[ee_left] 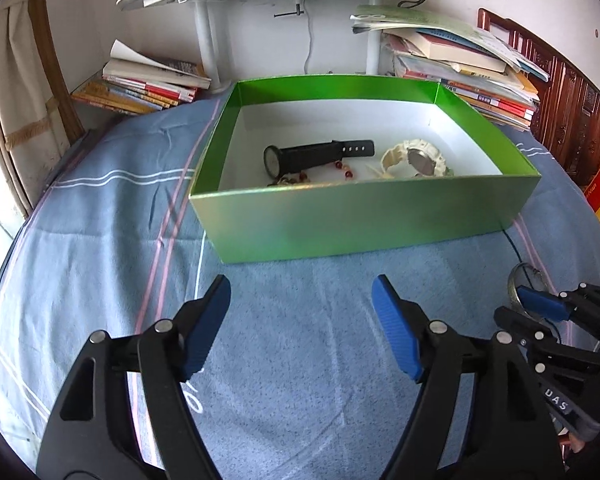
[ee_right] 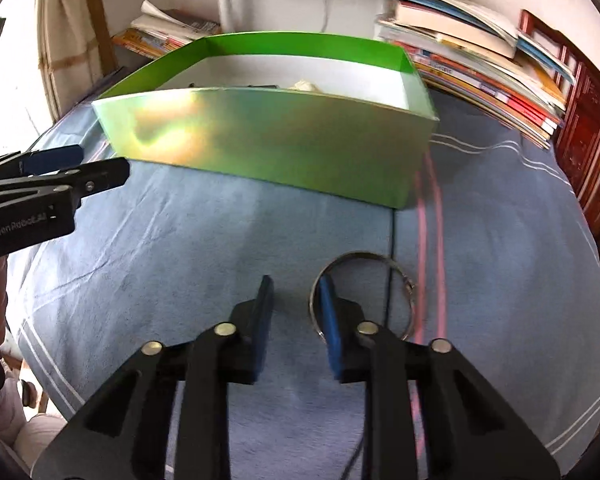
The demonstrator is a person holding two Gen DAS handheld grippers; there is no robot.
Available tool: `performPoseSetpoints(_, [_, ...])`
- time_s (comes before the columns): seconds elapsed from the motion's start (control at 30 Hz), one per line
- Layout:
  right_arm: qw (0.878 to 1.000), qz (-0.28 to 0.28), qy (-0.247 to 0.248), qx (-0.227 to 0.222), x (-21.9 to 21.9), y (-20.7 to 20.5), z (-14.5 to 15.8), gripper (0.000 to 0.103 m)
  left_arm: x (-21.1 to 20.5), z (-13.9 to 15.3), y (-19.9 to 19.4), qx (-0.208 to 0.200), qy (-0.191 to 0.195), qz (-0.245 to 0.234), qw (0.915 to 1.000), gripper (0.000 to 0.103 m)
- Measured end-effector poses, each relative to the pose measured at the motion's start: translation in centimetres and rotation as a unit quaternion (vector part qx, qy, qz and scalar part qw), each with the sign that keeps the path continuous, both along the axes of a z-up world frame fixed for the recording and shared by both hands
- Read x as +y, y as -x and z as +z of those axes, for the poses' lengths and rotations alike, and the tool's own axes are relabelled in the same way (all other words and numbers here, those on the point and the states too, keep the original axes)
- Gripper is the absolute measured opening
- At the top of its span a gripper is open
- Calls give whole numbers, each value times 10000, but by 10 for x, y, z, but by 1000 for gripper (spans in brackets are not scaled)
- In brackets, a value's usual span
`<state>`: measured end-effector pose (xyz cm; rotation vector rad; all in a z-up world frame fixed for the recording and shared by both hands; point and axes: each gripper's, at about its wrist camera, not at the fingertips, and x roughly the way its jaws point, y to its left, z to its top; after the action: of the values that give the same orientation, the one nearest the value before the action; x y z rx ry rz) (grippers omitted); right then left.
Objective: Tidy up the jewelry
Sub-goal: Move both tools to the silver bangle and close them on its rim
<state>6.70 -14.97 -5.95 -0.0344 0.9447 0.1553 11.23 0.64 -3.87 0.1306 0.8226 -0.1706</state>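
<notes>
Blue striped cloth (ee_right: 180,240) covers my table, with book stacks (ee_left: 460,60) behind an open green cardboard box (ee_left: 340,220) that holds a black strap watch (ee_left: 316,156), a cream plastic watch (ee_left: 416,158) and red beads (ee_left: 300,178). My right gripper (ee_right: 296,300) is narrow but not yet pinching, one blue pad inside the thin silver metal bangle (ee_right: 364,258) lying flat near the box, one outside; my left gripper (ee_left: 300,320) hangs wide and empty. I judge the slim rim could slide off the pads, or snag the black cord (ee_right: 392,232) beneath it.
</notes>
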Motion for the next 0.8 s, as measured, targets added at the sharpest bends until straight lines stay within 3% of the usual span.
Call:
performPoseSetpoints(0.23, [9959,811,-393,45,27,7,1,22,-3,-4,3,92,53,-82,9999,74])
performPoseSetpoints(0.37, [9977,602,-267,-142,14,15,16,23,-5,-6,7,151,56,-129,9998,74])
performPoseSetpoints(0.57, [9994,-355,28,-37,-31,19,14,23,-28,-10,16,293,136,-563,9979,74])
performPoseSetpoints(0.7, [9992,-381,-95,47,-34,17,7,23,-55,-13,22,353,112,-927,9950,74])
performPoseSetpoints(0.8, [9992,-353,-209,23,-30,15,6,23,-68,-16,22,421,76,-1067,9934,68])
